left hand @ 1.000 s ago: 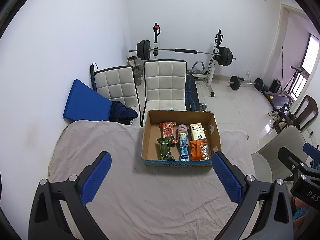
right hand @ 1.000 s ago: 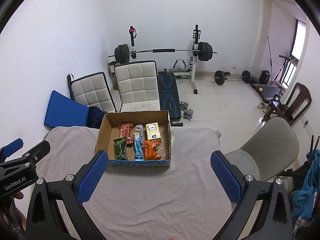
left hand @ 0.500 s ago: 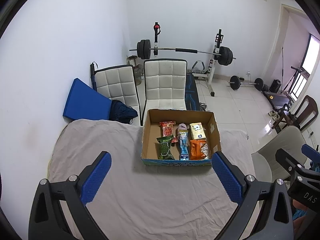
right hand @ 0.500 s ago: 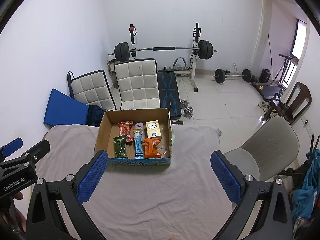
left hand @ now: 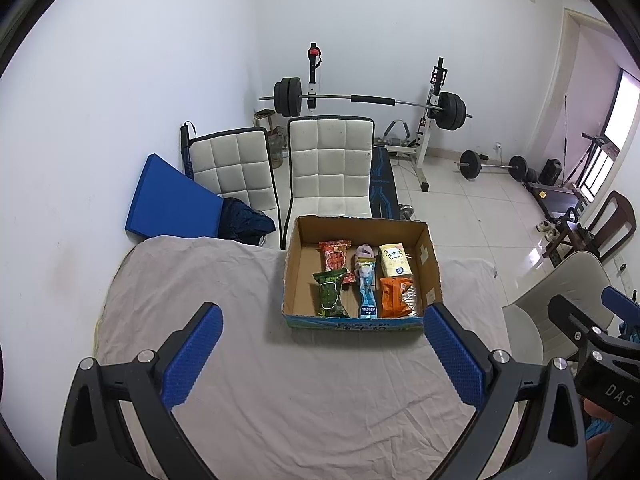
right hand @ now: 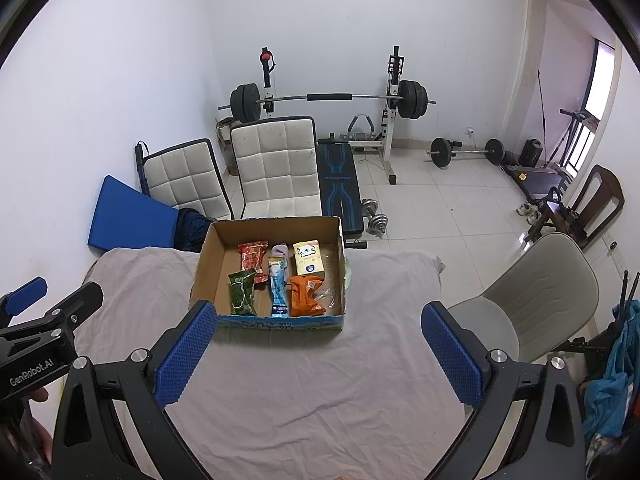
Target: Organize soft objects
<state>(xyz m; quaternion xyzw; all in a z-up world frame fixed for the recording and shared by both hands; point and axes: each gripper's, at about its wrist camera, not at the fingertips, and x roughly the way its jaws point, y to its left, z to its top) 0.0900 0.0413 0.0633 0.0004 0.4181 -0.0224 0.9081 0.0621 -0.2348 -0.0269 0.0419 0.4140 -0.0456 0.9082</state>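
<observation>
Snack packets [left hand: 362, 280] fill a cardboard box [left hand: 434, 268] near the far edge of the cloth-covered table [left hand: 200, 280]. Left gripper [left hand: 320, 354] and right gripper [right hand: 316, 350] hover above the near edge, both spread wide and empty.

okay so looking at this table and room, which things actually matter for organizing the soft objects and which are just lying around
Part of the job: cardboard box; green packet; red packet; blue packet; orange packet; yellow tissue pack; left gripper and right gripper, both open.

Just lying about: barbell rack; white chairs; blue mat.
</observation>
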